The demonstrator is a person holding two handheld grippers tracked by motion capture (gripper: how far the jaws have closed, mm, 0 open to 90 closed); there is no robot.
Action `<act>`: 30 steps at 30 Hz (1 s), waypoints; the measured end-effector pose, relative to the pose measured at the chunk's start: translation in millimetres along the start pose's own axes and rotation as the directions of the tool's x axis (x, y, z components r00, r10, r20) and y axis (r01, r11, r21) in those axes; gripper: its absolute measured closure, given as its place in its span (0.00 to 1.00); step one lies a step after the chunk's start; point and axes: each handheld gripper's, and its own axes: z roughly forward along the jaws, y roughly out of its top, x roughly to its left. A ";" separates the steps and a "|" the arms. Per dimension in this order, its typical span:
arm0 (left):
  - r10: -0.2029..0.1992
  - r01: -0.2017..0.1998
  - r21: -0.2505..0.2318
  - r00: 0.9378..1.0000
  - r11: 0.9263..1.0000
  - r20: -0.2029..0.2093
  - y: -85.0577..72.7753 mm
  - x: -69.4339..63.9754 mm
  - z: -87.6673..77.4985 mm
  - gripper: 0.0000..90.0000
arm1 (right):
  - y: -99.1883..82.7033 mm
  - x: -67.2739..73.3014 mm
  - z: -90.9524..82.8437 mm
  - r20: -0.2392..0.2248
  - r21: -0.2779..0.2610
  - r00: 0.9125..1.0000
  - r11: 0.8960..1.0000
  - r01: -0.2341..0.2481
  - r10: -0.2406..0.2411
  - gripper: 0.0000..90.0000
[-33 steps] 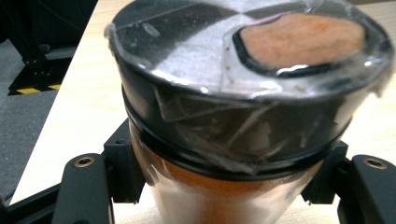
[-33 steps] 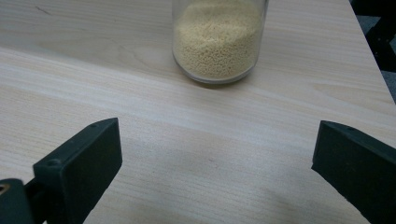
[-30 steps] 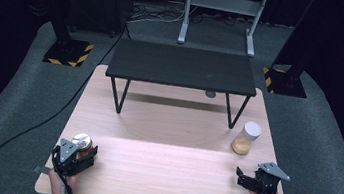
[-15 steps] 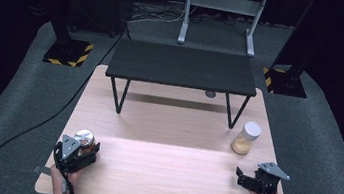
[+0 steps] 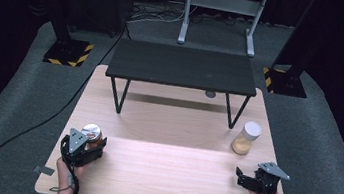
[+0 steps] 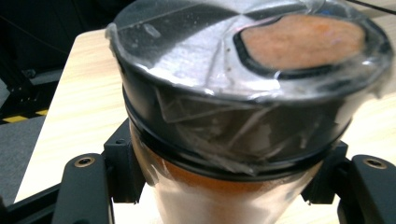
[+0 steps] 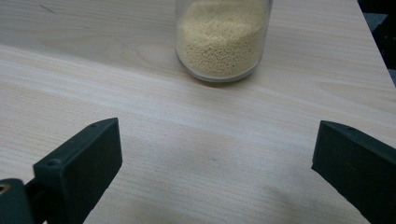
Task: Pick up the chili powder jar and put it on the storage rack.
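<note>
Two grippers sat at the table's point(image 5: 164, 176) near edge. Left gripper point(image 5: 96, 143) clamped a black-lidded jar point(image 6: 233, 121) at the near-left corner. Right gripper point(image 7: 215, 182) stood wide open, empty, just short of a grain jar point(image 7: 219, 39).

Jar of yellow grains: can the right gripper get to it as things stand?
Probably yes. The right gripper has its jaws open and points at the jar of yellow grains, which stands upright straight ahead, with bare wooden table between them and nothing in the way.
</note>
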 end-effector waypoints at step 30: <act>0.019 -0.019 0.006 0.999 1.000 0.048 25.2 -0.2 19.7 0.34 | 0.7 -0.4 0.4 -0.003 0.004 1.000 1.000 0.002 -0.001 0.00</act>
